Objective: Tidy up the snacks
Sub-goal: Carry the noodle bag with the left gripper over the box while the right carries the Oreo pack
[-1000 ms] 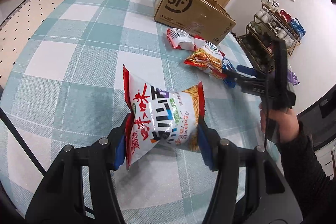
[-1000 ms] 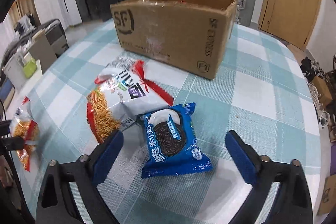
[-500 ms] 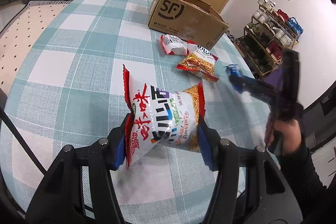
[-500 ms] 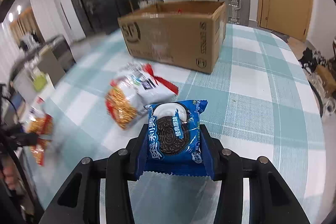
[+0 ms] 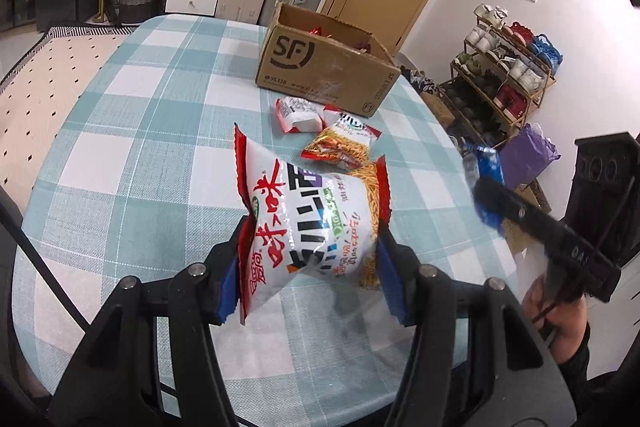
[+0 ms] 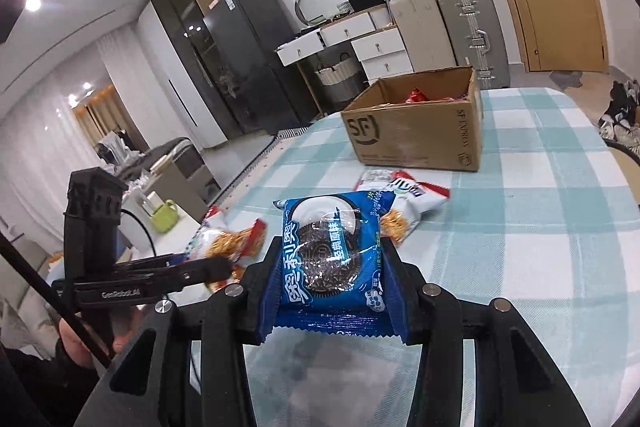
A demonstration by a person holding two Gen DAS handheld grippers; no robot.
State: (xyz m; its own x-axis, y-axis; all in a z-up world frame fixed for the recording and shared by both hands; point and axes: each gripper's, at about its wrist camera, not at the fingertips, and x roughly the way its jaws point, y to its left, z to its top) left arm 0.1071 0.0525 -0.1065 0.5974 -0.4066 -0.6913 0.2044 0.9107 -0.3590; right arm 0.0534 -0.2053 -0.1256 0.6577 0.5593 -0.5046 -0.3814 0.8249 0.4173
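The left gripper [image 5: 310, 263] pinches a light, puffy noodle-snack bag [image 5: 314, 221] mid-body, while the right gripper [image 6: 330, 277] clamps a crushable Oreo pack [image 6: 332, 253] by its sides.

Left gripper [image 5: 310, 267] points down toward the table, its blue pads [image 5: 229, 281] pressed into both sides of a noodle bag [image 5: 312, 223], held clear of the surface. Right gripper [image 6: 328, 287] sits at a shallower tilt, jaws clamped tight on a blue cookie pack [image 6: 330, 255]. A hand [image 5: 560, 319] grips the right tool's handle, dark sleeve at the wrist.
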